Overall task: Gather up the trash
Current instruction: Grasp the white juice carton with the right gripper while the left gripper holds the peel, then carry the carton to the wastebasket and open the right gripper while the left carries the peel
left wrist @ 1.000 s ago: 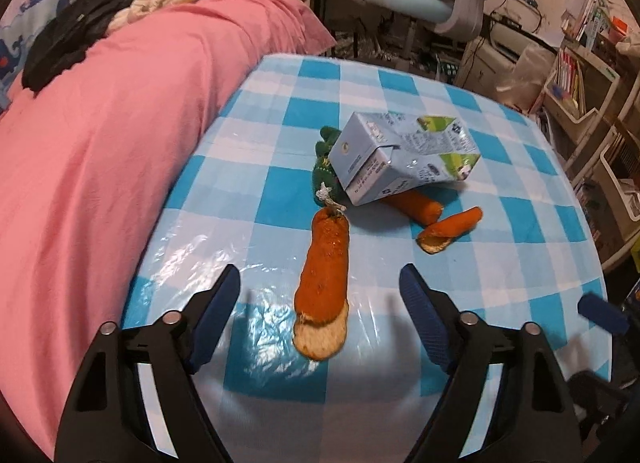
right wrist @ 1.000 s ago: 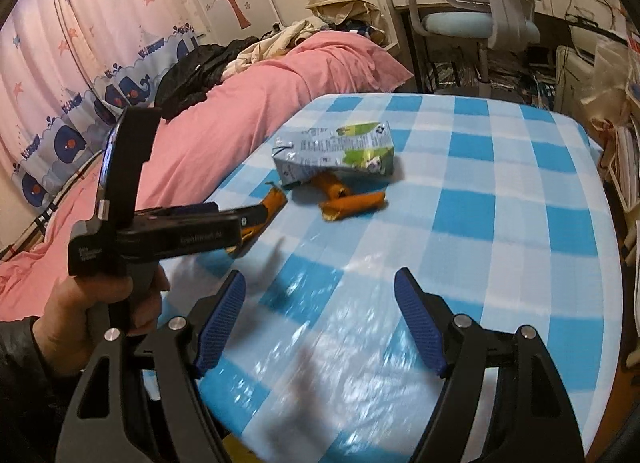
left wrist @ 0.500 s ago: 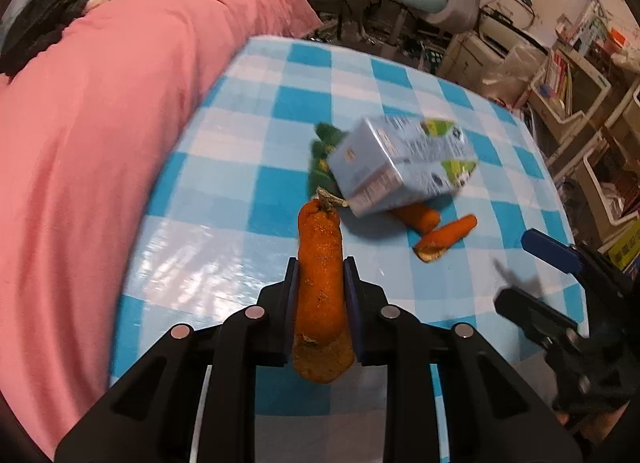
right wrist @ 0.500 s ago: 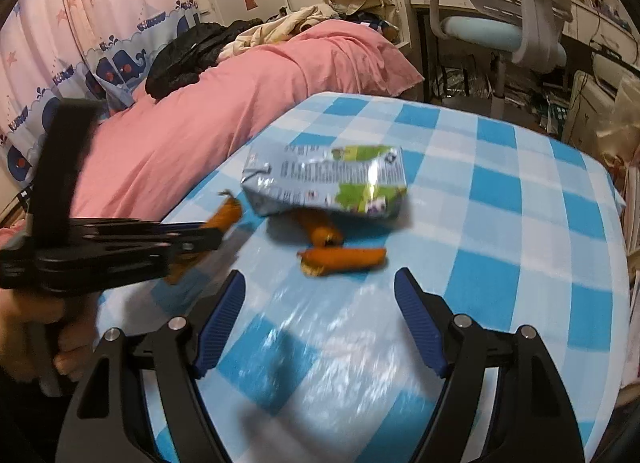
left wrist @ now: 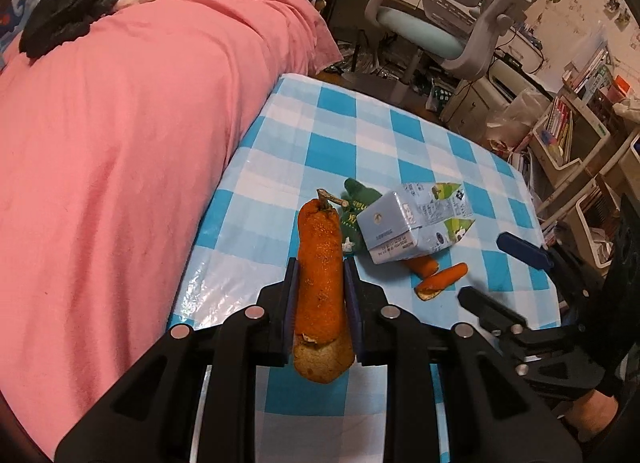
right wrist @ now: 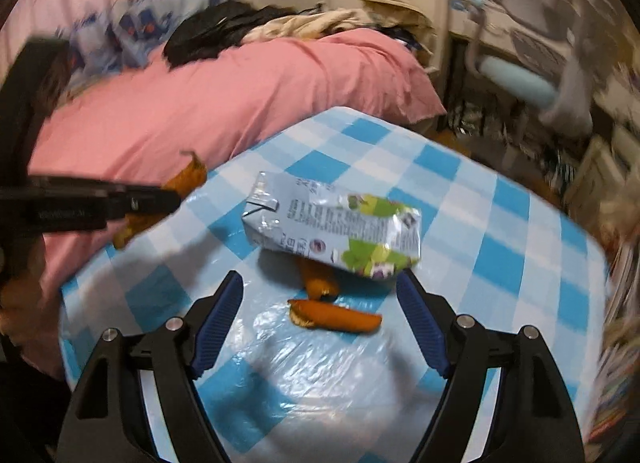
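Note:
My left gripper (left wrist: 320, 267) is shut on a long orange peel (left wrist: 321, 263) and holds it lifted above the blue checked table (left wrist: 360, 143); it also shows in the right wrist view (right wrist: 188, 177). A crushed grey milk carton (left wrist: 416, 225) lies on the table over a green wrapper (left wrist: 356, 207) and two small orange peels (left wrist: 440, 279). My right gripper (right wrist: 320, 299) is open and empty, just short of the peels (right wrist: 334, 317) and the carton (right wrist: 336, 229). It also shows in the left wrist view (left wrist: 504, 271).
A bed with a pink cover (left wrist: 120, 123) runs along the table's left side, with dark clothes (left wrist: 72, 19) piled on it. An office chair (left wrist: 452, 23) stands beyond the table. Shelves with books (left wrist: 568, 131) are at the right.
My left gripper closed on the long orange peel and lifted it off the table. My right gripper moved forward toward the carton and small peels, staying open.

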`<state>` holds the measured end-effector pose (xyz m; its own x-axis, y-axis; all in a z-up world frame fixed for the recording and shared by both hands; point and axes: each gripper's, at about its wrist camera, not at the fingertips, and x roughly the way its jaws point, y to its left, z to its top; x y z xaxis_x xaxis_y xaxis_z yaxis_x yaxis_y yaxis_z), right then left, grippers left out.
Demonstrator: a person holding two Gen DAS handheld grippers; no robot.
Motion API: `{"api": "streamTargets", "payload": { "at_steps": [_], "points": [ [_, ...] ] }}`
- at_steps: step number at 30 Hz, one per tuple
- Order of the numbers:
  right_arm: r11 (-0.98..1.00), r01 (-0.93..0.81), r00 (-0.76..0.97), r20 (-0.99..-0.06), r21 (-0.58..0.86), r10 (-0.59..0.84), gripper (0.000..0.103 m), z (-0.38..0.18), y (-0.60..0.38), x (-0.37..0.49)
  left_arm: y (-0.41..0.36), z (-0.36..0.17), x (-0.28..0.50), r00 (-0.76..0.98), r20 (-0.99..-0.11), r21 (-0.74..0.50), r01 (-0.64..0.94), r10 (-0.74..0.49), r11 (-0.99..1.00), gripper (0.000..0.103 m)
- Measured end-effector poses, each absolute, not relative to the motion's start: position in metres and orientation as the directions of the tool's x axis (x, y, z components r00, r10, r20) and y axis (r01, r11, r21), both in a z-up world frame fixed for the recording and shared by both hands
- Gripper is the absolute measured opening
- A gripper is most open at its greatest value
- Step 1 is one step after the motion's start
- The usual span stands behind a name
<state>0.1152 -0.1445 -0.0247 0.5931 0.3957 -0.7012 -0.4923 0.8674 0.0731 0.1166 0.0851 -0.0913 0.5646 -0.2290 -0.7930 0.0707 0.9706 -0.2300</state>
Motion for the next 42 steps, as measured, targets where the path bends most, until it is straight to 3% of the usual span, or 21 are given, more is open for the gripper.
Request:
{"api": "streamTargets", "payload": {
  "at_steps": [6,10,13,15,18,27,36,42],
  "points": [
    [0.723,-0.654,0.588,-0.752,-0.223,0.3,0.085,-0.029,-0.101,0.135,0.092,-0.082,0.115,0.581,-0.775,-0.263,0.065,-0.251,0.963,0.021],
    [0.656,-0.713,0.532,-0.8,-0.246,0.279,0.087,-0.04,-0.08,0.162,0.096,-0.077,0.115,0.59,-0.766,-0.274,0.061,-0.256,0.96,0.021],
    [0.658,-0.736,0.463,-0.829,-0.162,0.314,0.081,-0.043,-0.074,0.183,0.101,-0.076,0.116,0.595,-0.761,-0.283,0.053,-0.258,0.958,0.021],
    [0.681,-0.728,0.433,-0.821,-0.077,0.371,0.061,-0.034,-0.079,0.193,0.104,-0.076,0.117,0.597,-0.761,-0.285,0.048,-0.256,0.957,0.021],
    [0.736,-0.675,0.408,-0.804,0.053,0.433,0.053,-0.019,-0.096,0.207,0.107,-0.075,0.118,0.597,-0.761,-0.286,0.045,-0.256,0.957,0.021],
    [0.809,-0.473,0.44,-0.702,0.349,0.56,0.052,-0.002,-0.176,0.206,0.103,-0.076,0.115,0.593,-0.761,-0.286,0.057,-0.263,0.957,0.021],
    [0.824,-0.379,0.488,-0.666,0.42,0.564,0.051,0.0,-0.217,0.18,0.094,-0.079,0.112,0.578,-0.772,-0.272,0.08,-0.266,0.959,0.021],
    [0.803,-0.304,0.556,-0.589,0.512,0.586,0.051,-0.007,-0.254,0.148,0.092,-0.079,0.111,0.573,-0.772,-0.273,0.094,-0.276,0.958,0.021]
  ]
}}
